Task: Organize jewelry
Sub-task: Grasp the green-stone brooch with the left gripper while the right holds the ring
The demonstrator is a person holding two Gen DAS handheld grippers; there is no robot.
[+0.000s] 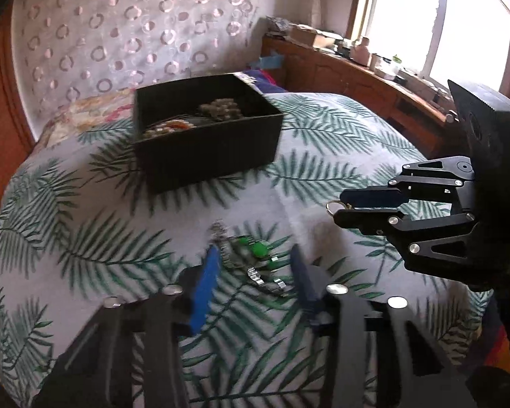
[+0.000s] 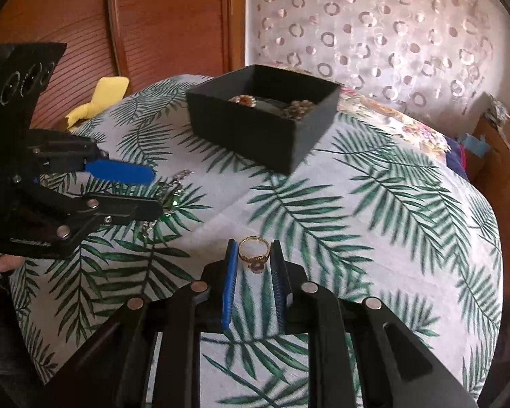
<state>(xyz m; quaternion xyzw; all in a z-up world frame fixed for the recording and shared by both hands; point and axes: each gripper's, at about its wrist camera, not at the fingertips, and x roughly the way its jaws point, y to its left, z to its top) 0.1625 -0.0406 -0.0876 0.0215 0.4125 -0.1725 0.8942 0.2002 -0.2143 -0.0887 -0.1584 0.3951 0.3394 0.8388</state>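
A black open box (image 1: 207,136) sits on the leaf-print bedspread and holds several jewelry pieces (image 1: 217,108); it also shows in the right wrist view (image 2: 265,119). A green-stone and silver bracelet (image 1: 251,255) lies on the cloth between the open fingers of my left gripper (image 1: 255,258), seen from the side in the right wrist view (image 2: 156,190). My right gripper (image 2: 254,255) is shut on a gold ring (image 2: 254,253) with a small stone, held above the bedspread. It shows at the right in the left wrist view (image 1: 338,205), with the ring (image 1: 333,206) at its tips.
The bedspread (image 2: 374,238) covers a rounded bed. A patterned headboard (image 1: 136,27) stands behind the box. A wooden cabinet with clutter (image 1: 357,64) runs under the window. A yellow cloth (image 2: 102,97) lies by the wooden panel at far left.
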